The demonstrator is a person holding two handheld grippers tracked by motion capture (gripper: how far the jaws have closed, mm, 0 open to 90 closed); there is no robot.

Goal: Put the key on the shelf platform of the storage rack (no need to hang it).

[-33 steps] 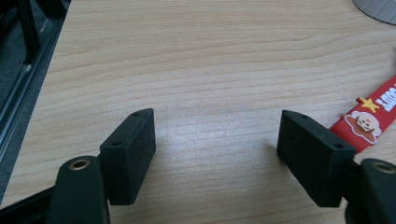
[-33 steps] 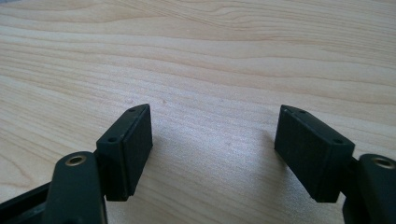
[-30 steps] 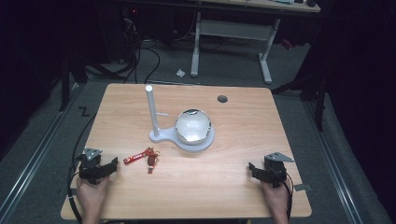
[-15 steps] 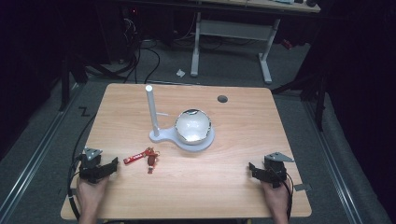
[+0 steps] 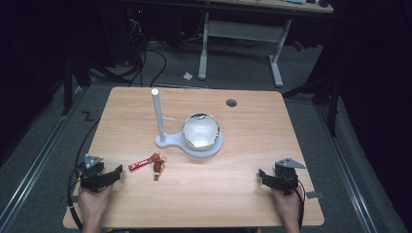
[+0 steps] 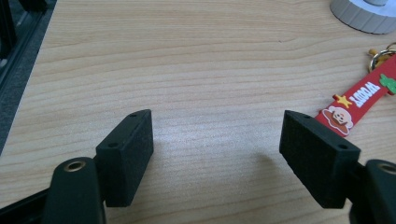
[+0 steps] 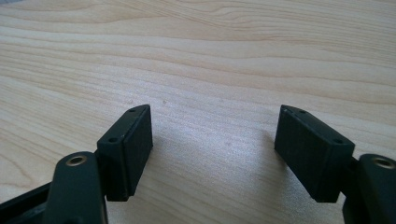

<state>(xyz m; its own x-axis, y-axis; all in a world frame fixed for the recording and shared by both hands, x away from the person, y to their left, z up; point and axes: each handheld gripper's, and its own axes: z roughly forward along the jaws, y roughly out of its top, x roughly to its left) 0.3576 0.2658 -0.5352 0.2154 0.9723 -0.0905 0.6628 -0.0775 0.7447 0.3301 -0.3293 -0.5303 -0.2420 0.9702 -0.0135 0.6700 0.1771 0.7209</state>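
A red keychain strap lies flat on the wooden counter, short of a white stand that carries a post and a pale bowl-like globe. The left gripper rests at the counter's near edge, just left of the strap; its fingers have just been opening and now stand wide apart over bare wood, holding nothing. From those fingers the strap lies ahead and to the right, its near end just beyond the right-hand finger in the left gripper view, its long axis running up and away toward the stand, where a small ring and charm trail off its far end. The right gripper sits well away on the other side of the stand, fingers equally spread and empty, so the left hand looks the likelier to reach. The strap's far end is cut off at the frame edge in the left gripper view, and the charm's shape is too small to make out from above.
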